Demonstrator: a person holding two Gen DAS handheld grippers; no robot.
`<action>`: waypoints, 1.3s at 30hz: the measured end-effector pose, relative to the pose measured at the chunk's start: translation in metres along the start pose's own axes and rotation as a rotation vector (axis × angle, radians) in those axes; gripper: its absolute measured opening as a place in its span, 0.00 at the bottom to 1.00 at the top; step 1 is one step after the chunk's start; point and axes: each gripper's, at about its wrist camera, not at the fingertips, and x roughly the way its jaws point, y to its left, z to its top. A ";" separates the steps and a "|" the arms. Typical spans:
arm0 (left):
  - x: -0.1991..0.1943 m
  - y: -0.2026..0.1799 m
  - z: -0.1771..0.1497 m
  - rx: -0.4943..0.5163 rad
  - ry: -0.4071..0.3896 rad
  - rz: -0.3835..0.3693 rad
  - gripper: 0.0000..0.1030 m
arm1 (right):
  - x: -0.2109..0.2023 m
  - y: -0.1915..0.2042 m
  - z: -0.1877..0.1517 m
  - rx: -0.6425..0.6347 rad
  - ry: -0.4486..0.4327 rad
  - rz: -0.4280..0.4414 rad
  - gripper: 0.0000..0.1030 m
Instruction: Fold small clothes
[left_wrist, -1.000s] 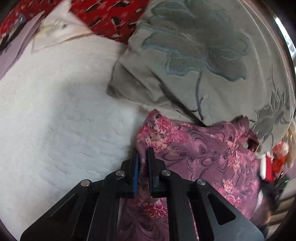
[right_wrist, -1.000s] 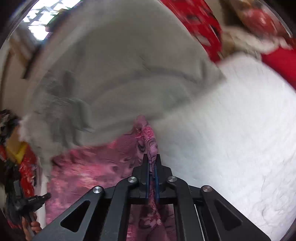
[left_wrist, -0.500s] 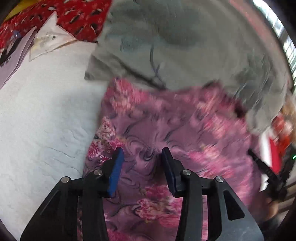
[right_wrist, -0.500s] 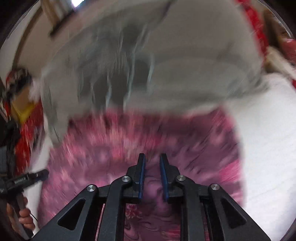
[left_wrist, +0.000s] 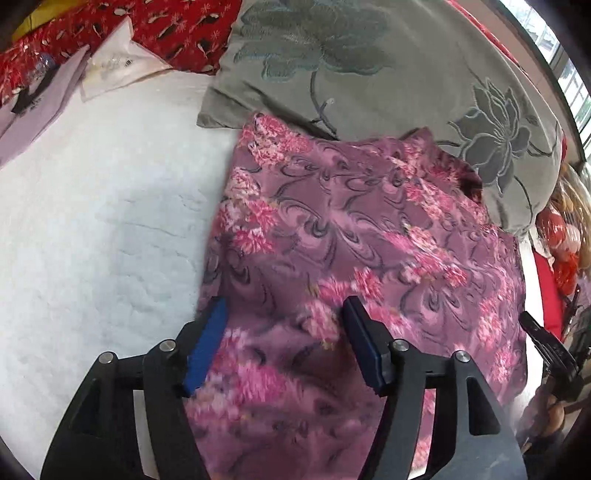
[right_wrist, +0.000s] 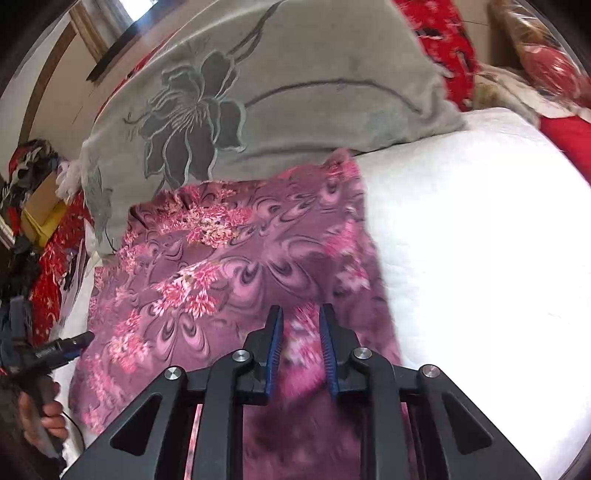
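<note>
A purple garment with pink flowers (left_wrist: 351, 221) lies spread flat on the white bed cover (left_wrist: 92, 221), its far edge against a grey pillow. My left gripper (left_wrist: 284, 302) hovers over the garment's left part; its jaws are opening wide and no cloth is pinched between them. In the right wrist view the same garment (right_wrist: 240, 258) fills the middle. My right gripper (right_wrist: 301, 308) stands over its right part near the cover (right_wrist: 480, 240), with a narrow gap between the blue pads and cloth only beneath them.
A large grey pillow with an embroidered flower (left_wrist: 369, 74) (right_wrist: 295, 92) borders the garment at the back. Red patterned fabric (left_wrist: 166, 22) and plastic-wrapped papers (left_wrist: 114, 62) lie at the far left. A hand (right_wrist: 40, 417) grips the other tool at the left edge.
Both grippers held the garment's edge shut a second ago and have let it go. The garment now lies spread out, and both grippers have pulled back over it.
</note>
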 end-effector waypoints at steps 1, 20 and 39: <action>-0.006 0.000 -0.001 -0.014 0.009 -0.018 0.63 | -0.005 0.000 -0.001 0.011 -0.003 0.006 0.23; -0.038 0.011 -0.051 0.042 0.069 -0.057 0.65 | -0.042 0.021 -0.074 -0.070 0.061 -0.078 0.32; -0.036 0.131 0.019 -0.253 0.166 -0.283 0.65 | 0.053 0.359 -0.221 -1.229 -0.118 -0.072 0.57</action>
